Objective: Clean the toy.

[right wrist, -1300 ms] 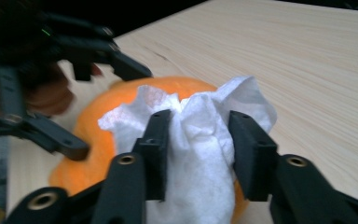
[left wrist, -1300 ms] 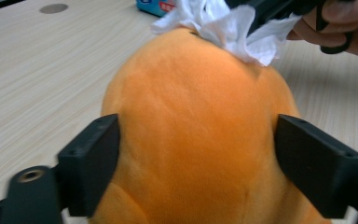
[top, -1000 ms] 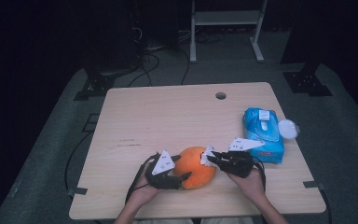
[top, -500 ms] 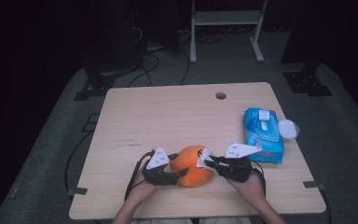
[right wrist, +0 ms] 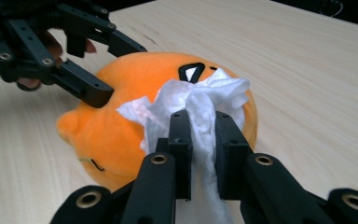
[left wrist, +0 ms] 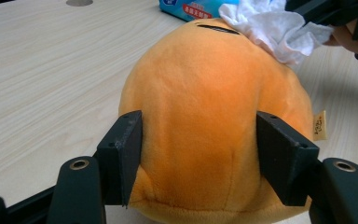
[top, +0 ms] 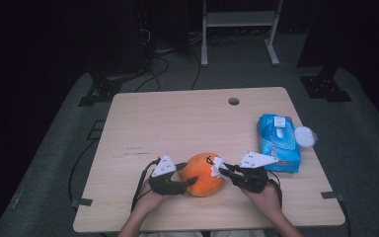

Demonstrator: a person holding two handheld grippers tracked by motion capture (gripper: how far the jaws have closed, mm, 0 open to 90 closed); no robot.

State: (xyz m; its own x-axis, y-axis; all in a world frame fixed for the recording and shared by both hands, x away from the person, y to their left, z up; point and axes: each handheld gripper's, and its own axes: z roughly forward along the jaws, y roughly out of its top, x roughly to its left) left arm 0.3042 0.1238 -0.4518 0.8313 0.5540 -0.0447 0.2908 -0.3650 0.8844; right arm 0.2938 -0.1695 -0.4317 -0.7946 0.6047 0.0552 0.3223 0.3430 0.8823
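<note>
A pale rectangular wooden table (top: 177, 123) (one round hole near its far edge) stands on grey carpet (top: 365, 148); beyond, a white metal stand (top: 239, 19) and black cables (top: 168, 64) in darkness.

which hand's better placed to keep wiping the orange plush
Right. Its tool is shut on the white tissue lying against the orange plush; the left tool clamps the plush's sides.

Left gripper (top: 190, 181) jaws closing slightly; right gripper (top: 225, 171) jaws nearly together, both forearms low.
</note>
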